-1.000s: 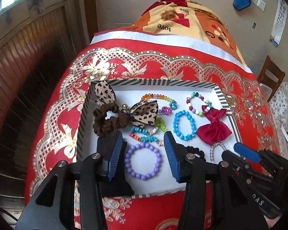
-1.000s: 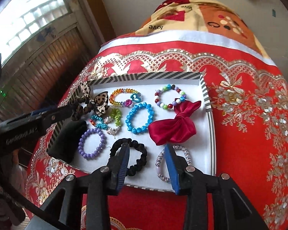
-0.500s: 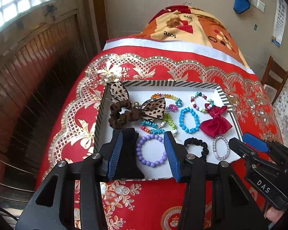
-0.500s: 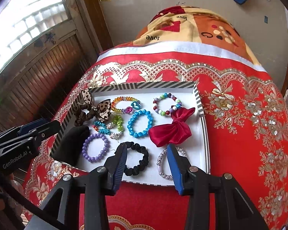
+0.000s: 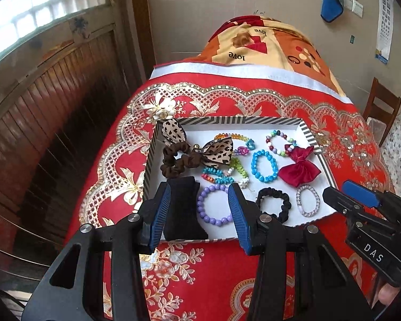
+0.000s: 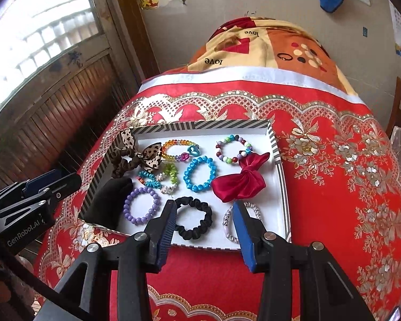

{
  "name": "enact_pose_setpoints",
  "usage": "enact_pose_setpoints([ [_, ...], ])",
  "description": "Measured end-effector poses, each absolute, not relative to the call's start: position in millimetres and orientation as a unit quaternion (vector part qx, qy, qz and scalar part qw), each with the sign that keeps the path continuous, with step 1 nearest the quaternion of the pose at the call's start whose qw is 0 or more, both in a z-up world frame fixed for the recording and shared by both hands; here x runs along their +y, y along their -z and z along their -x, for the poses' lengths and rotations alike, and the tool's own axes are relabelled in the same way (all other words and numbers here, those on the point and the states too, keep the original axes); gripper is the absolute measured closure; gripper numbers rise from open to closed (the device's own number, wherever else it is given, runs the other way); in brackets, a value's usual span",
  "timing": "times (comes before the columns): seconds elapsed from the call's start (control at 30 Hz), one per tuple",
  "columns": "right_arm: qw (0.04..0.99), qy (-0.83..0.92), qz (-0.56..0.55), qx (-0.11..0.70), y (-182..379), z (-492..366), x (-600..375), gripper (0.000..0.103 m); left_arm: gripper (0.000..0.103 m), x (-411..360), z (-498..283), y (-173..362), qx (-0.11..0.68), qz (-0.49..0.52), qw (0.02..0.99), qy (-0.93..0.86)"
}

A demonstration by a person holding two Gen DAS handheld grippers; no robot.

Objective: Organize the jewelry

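I'm hovering both grippers, left gripper (image 5: pixel 199 214) and right gripper (image 6: pixel 204 227), open and empty; the black scrunchie (image 6: pixel 193 218) between my right fingertips looks soft, squishy, so I'd pinch its ruffled band.

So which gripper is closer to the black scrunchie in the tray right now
Right. The right gripper hangs just above the tray's near edge with the black scrunchie framed between its open fingers. The left gripper sits further left, lined up with the purple bead bracelet.
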State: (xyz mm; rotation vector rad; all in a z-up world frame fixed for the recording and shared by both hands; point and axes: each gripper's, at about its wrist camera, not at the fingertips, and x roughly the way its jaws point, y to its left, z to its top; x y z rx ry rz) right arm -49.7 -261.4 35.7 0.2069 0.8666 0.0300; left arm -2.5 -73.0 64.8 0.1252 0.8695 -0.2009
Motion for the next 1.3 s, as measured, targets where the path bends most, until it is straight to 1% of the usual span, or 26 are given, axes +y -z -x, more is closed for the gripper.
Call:
enact_pose_setpoints([
  [0.13,0.903,-0.012,-0.101,0.417,-37.6,52.8,-261.5,0.062,0.059,-76.6,6.9,-61.8,0.421,-0.086,0.899,0.083],
  [1.3,0.902,-0.016,-0.095,0.421,-37.3,55.2,-256.0,0.061,0.059,-71.6,11.4,-60.6,0.416,-0.074,0.902,0.084],
])
